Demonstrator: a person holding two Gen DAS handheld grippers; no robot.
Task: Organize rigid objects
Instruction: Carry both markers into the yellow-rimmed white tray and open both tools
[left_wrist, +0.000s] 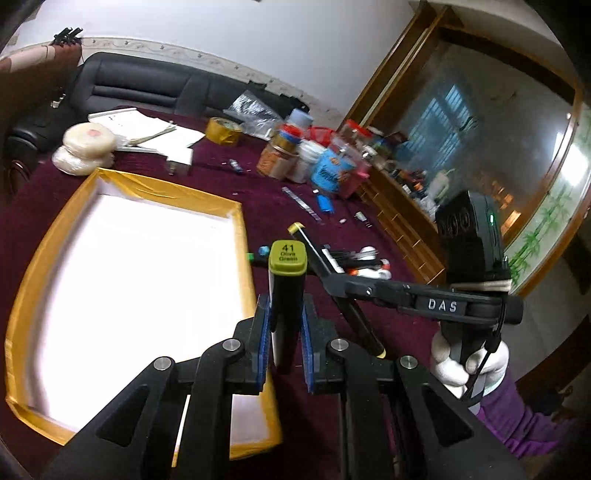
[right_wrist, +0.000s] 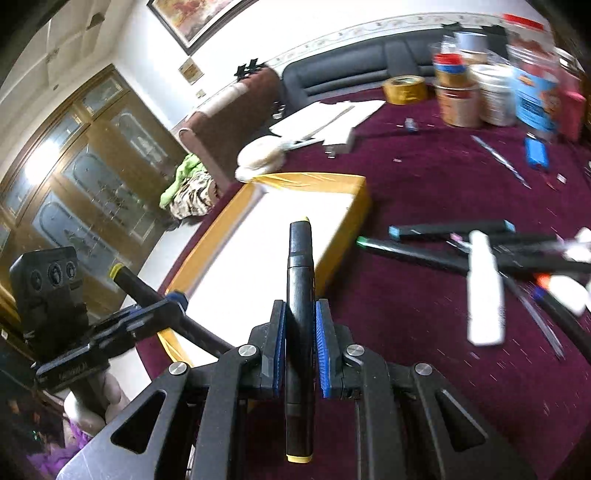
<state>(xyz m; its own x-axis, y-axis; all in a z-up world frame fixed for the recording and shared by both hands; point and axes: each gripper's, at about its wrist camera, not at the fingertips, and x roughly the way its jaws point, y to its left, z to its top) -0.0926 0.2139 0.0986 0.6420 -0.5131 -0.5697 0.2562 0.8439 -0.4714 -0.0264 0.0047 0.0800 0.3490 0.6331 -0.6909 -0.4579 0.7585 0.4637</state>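
Over the maroon tablecloth (left_wrist: 229, 184), both grippers are loaded. Left gripper (left_wrist: 286, 325) is clamped on a black marker with an olive-green cap (left_wrist: 287, 258), cap pointing away from the camera, blue pads (left_wrist: 263, 332) pressing its barrel from both sides; it sits above the right edge of the yellow-rimmed white tray (left_wrist: 242, 236). Right gripper (right_wrist: 301, 332) is clamped on a black marker with yellow ends (right_wrist: 300, 295), barrel running lengthwise between the pads, one yellow end sticking out toward the camera, far end over the tray's near corner (right_wrist: 354, 206). From the left wrist view, the right gripper comes in from the right, held by a white-gloved hand (left_wrist: 467, 362), its marker tilted across the frame. Tray interior looks bare white from both views. Loose pile of markers and pens (right_wrist: 517, 251) lies on the cloth right of the tray, just beside it. Jars and cans (left_wrist: 317, 155) cluster at the far table edge, yellow tape roll (left_wrist: 222, 131) near them.
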